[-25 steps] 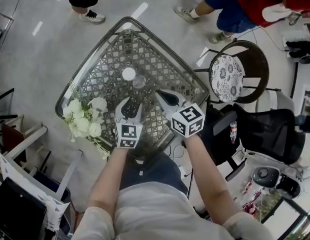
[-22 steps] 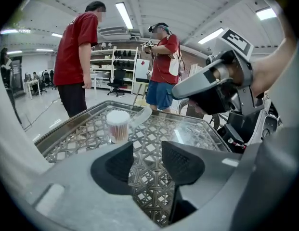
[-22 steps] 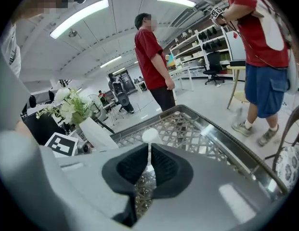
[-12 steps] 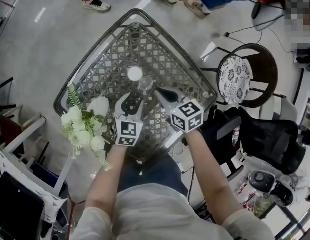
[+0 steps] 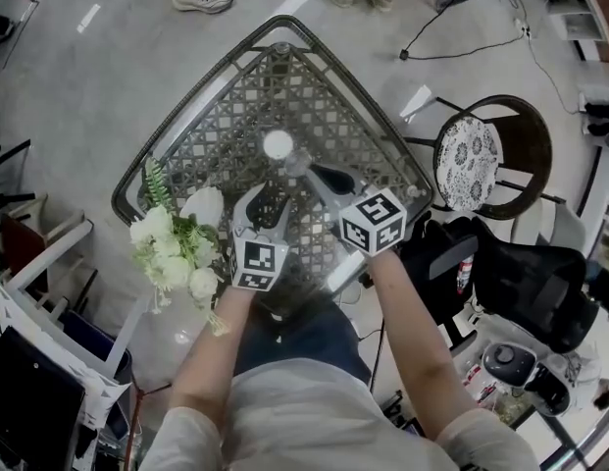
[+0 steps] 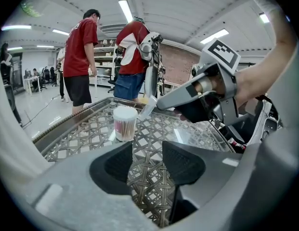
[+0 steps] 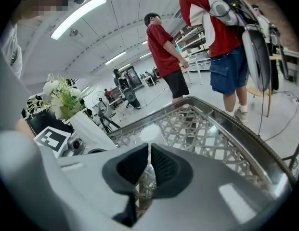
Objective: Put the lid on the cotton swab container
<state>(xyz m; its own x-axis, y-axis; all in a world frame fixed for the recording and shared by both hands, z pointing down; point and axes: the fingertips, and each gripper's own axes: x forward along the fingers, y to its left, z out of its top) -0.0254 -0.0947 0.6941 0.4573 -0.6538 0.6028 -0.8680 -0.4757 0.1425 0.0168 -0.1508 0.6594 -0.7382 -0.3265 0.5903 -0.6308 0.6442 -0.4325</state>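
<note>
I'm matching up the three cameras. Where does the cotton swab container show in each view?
Head view: cotton swab container near the table's middle, seen from above as a white disc.
Left gripper view: container left of centre, standing upright.
Right gripper view: container at centre, only its white top showing.
Shared landmark: the lattice table.

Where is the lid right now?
In the head view the clear lid sits pinched in the right gripper, just right of the open cotton swab container near the middle of the table.
</note>
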